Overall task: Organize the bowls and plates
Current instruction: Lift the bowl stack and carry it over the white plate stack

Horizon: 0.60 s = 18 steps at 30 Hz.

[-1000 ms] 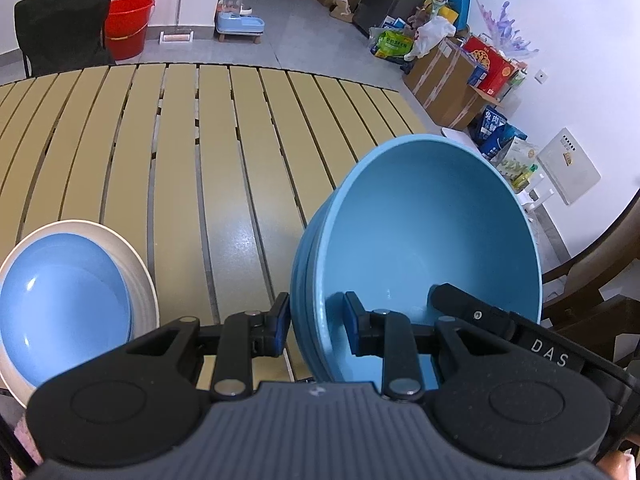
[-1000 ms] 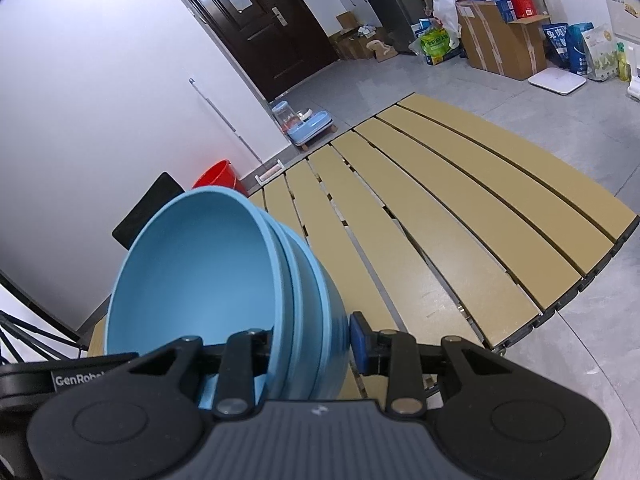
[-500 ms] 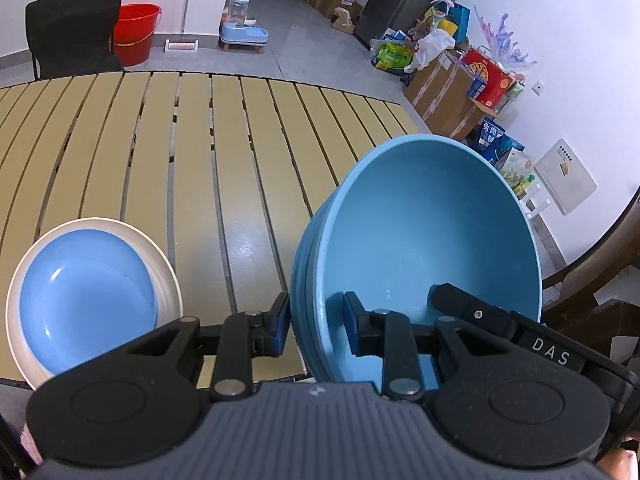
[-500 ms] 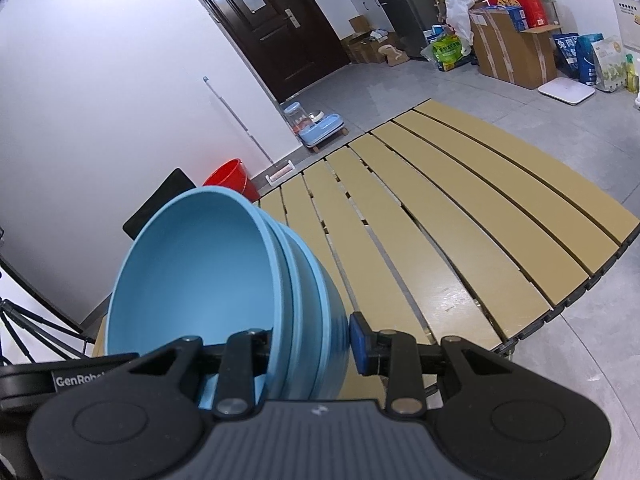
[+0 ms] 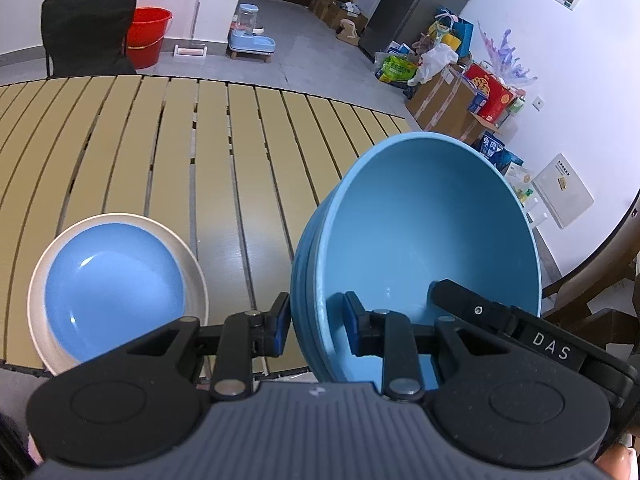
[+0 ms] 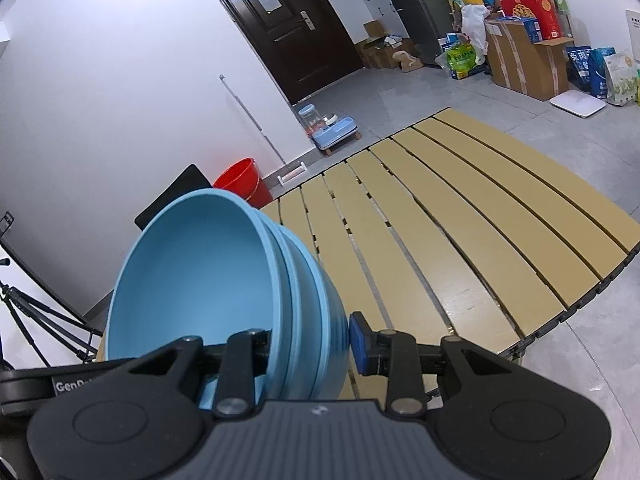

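Observation:
A stack of blue bowls is held above the near edge of the slatted wooden table, tilted. My left gripper is shut on the stack's left rim, one finger inside and one outside. My right gripper is shut on the opposite rim of the same stack of blue bowls; its finger shows inside the bowl in the left wrist view. A blue plate lies on a white plate on the table at the near left.
A black chair and a red bucket stand beyond the table's far edge. Boxes and bags are piled by the right wall. A tripod stands at the left in the right wrist view.
Both grippers have moved with the bowl stack, pulling back and up from the table. The plates now appear further right and further into the left wrist view. The grips are unchanged.

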Each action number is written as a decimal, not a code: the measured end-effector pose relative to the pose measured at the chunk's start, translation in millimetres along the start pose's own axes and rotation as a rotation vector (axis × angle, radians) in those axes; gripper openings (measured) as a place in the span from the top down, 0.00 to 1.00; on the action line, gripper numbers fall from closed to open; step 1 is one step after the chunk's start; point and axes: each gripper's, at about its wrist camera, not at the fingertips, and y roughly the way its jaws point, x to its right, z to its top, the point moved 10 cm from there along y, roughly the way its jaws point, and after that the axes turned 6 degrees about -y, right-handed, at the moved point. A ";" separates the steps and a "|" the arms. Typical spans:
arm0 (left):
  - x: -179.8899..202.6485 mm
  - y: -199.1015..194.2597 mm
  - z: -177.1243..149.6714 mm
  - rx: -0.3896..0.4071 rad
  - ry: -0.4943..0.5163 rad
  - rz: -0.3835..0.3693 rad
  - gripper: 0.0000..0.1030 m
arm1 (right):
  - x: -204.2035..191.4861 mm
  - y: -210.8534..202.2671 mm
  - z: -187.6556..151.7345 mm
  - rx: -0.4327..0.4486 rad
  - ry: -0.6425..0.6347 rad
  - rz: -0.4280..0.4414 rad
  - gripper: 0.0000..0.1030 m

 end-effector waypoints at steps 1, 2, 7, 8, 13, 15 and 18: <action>-1.3 -2.5 -0.4 0.002 -0.002 0.001 0.73 | -2.1 -1.0 -0.4 -0.001 -0.002 0.002 0.71; -2.7 -4.5 -0.2 0.003 -0.005 0.002 0.73 | -4.7 -2.3 -0.9 -0.001 -0.006 0.005 0.71; -11.2 -19.5 -2.2 0.013 -0.016 0.011 0.73 | -18.7 -8.1 -3.7 0.002 -0.016 0.021 0.71; -12.8 -22.9 -2.6 0.017 -0.016 0.015 0.73 | -21.8 -8.9 -4.0 0.002 -0.017 0.026 0.71; -19.8 -40.0 -4.6 0.029 -0.031 0.027 0.73 | -40.5 -11.9 -5.5 0.005 -0.030 0.043 0.71; -23.7 -47.0 -5.2 0.038 -0.033 0.031 0.73 | -47.3 -14.1 -6.1 0.006 -0.035 0.052 0.71; -30.4 -56.5 -6.1 0.050 -0.039 0.035 0.73 | -57.5 -16.2 -7.6 0.004 -0.049 0.061 0.71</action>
